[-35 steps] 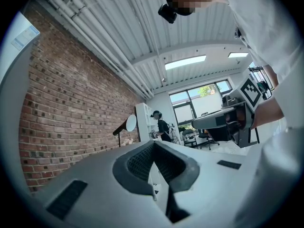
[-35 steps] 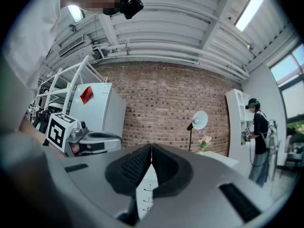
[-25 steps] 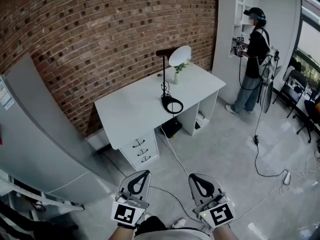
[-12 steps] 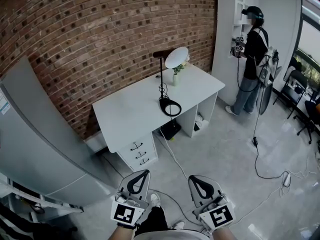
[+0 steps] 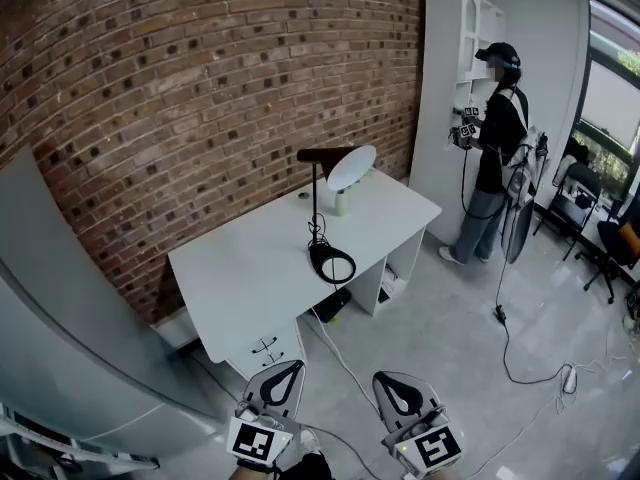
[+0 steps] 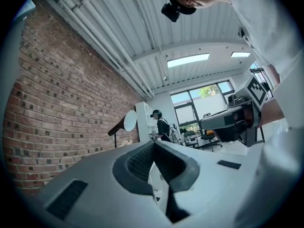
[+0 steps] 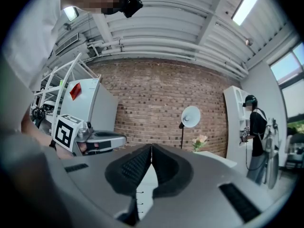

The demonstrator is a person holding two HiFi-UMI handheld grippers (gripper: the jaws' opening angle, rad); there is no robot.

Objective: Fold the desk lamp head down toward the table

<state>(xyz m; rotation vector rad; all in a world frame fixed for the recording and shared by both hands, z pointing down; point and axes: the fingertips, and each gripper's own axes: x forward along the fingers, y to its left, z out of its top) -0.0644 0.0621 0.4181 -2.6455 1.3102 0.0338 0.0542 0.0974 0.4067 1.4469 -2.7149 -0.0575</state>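
The desk lamp stands on the white desk [image 5: 240,268], with a black ring base [image 5: 332,264], a thin black pole and a white disc head [image 5: 351,167] tilted upright. The head also shows far off in the left gripper view [image 6: 128,121] and the right gripper view [image 7: 191,116]. My left gripper [image 5: 289,366] and right gripper [image 5: 388,379] are side by side low in the head view, well short of the desk. Each one's jaws meet at the tips with nothing between them, as the left gripper [image 6: 154,143] and right gripper [image 7: 151,147] show in their own views.
A small vase of flowers [image 5: 341,203] stands behind the lamp. The desk has drawers [image 5: 265,348] and backs onto a brick wall. A person [image 5: 490,158] stands at a white shelf unit on the right. A cable [image 5: 505,353] trails over the floor. A grey cabinet [image 5: 60,298] is at left.
The desk and lamp have slid left and lower in the head view, and the person at the shelf too. Both grippers sit lower in the frame, still shut and empty.
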